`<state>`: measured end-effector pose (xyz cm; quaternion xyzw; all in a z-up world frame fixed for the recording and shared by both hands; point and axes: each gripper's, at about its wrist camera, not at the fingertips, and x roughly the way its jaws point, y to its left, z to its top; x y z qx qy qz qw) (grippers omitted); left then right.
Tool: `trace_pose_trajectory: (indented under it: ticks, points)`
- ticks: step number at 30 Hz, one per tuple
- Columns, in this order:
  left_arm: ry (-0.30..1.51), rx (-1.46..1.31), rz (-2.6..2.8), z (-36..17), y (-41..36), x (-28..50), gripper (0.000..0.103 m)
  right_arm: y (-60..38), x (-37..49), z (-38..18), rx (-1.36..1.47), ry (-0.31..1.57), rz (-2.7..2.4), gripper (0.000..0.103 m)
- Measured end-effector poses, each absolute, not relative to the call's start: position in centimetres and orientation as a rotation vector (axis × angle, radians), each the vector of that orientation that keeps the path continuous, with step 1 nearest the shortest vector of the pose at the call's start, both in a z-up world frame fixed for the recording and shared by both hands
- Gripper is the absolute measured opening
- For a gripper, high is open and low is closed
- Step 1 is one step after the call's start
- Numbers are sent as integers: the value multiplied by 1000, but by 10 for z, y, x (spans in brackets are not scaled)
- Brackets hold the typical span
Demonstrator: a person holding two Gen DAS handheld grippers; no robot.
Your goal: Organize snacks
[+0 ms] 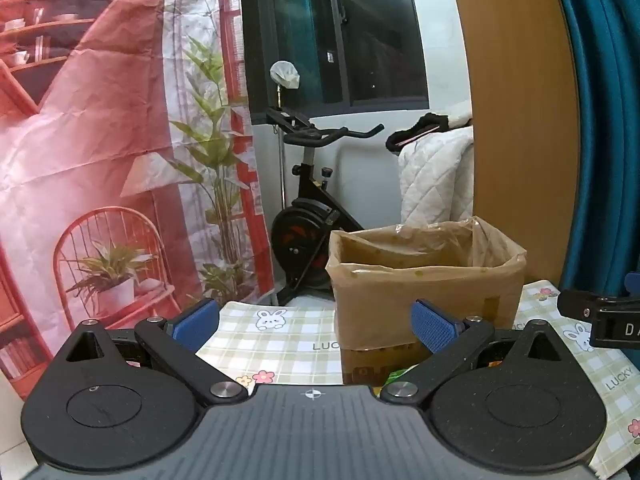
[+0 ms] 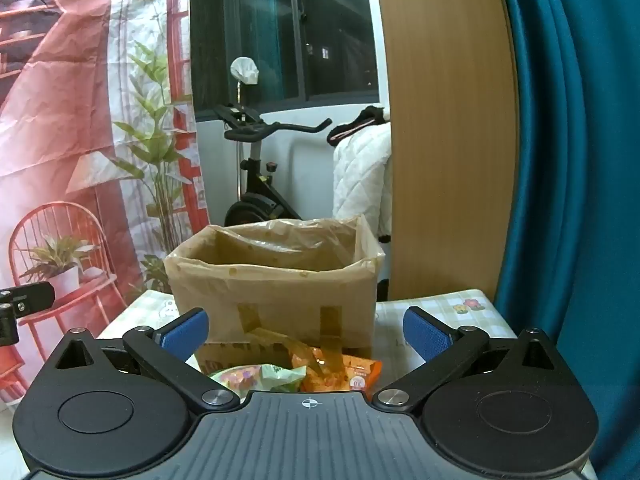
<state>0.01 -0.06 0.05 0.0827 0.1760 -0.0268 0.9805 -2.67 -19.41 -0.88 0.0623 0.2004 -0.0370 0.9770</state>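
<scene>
An open cardboard box [image 2: 276,292] with a plastic liner stands on the checked tablecloth [image 2: 440,308]; it also shows in the left wrist view [image 1: 424,288]. In front of it lie snack packets: a pale green one [image 2: 260,376] and an orange one [image 2: 340,372]. My right gripper [image 2: 306,336] is open and empty, just above and behind the packets, facing the box. My left gripper [image 1: 316,326] is open and empty, to the left of the box over the tablecloth [image 1: 276,344]. A sliver of green packet [image 1: 396,374] shows by its right finger.
A red printed backdrop [image 1: 100,160] hangs at the left. An exercise bike [image 1: 308,216] and a white quilt [image 1: 436,180] stand behind the table. A wooden panel [image 2: 444,128] and a teal curtain [image 2: 580,160] are at the right. The right gripper's body [image 1: 600,316] shows at the left view's right edge.
</scene>
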Motion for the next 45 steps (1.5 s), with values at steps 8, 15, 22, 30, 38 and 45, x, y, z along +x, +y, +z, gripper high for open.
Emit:
trace_pose_trajectory:
  ticks: [8,15,22,30,38,45]
  points:
    - [337,135,-48,1,10,-2,103,-193,-28,-10,119,395,-75,103]
    - [332,146,-43,3,4,-3,103,-192,-28,-8,119,395,-70,103]
    - [326,146,-39,2,3,-4,103,-190,-32,-6,106,388,-69,103]
    - [321,141,-36,3,2,-6,103,-189,-32,-5,104,388,-70,103]
    - [322,139,-38,4,3,-7,103,-188,-33,-5,103,388,-70,103]
    - [326,125,-37,4,6,-7,103,-188,-33,-5,101,388,-71,103]
